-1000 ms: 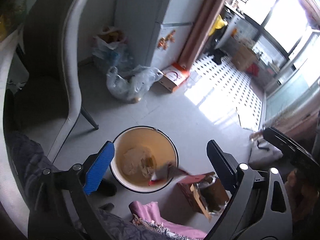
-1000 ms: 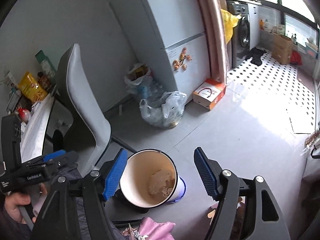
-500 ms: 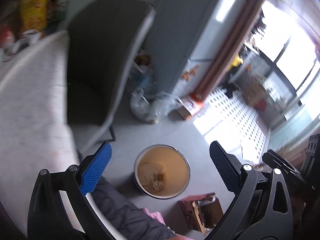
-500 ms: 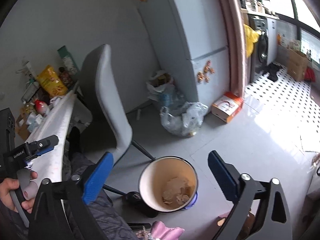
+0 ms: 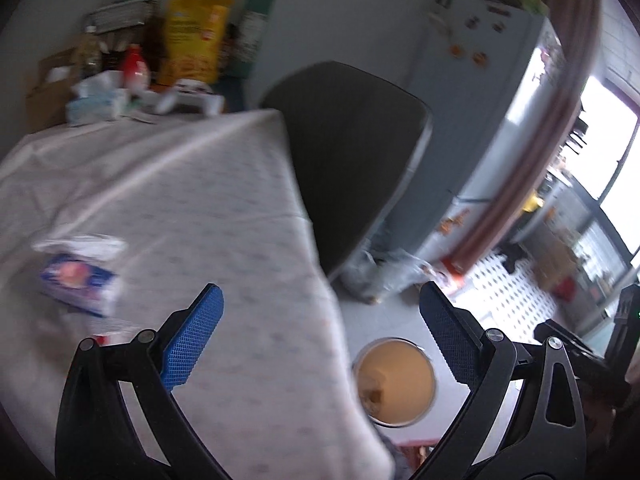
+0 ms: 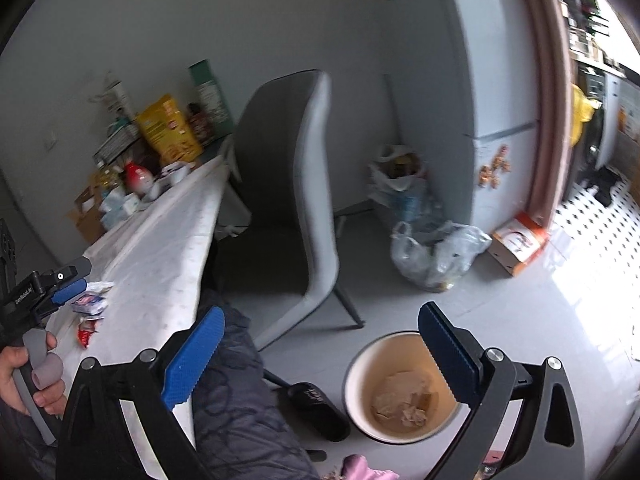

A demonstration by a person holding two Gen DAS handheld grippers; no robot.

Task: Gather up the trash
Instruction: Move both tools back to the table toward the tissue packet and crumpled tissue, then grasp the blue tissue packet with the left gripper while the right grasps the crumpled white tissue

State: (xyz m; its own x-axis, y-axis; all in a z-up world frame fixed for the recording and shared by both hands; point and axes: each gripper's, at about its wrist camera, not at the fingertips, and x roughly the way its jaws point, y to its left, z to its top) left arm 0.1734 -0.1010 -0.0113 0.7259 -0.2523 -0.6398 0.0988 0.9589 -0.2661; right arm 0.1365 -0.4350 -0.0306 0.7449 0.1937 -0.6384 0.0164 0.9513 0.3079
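Kitchen corner: a white-clothed table beside a grey chair, with the bin on the floor. The left gripper, jaws wide and empty, has swung up from the bin towards the wrapper on the table; the next pickup is likely. The right gripper, also wide and empty, remains near the bin.

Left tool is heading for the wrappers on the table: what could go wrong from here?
1. The left wrist view is motion-blurred, so the left tool, jaws open and empty, could misjudge the blue-and-white wrapper.
2. The small red wrapper lies flat on the tablecloth; pinching it may snag cloth.
3. The bin sits on the floor past the table edge, so drops could miss.
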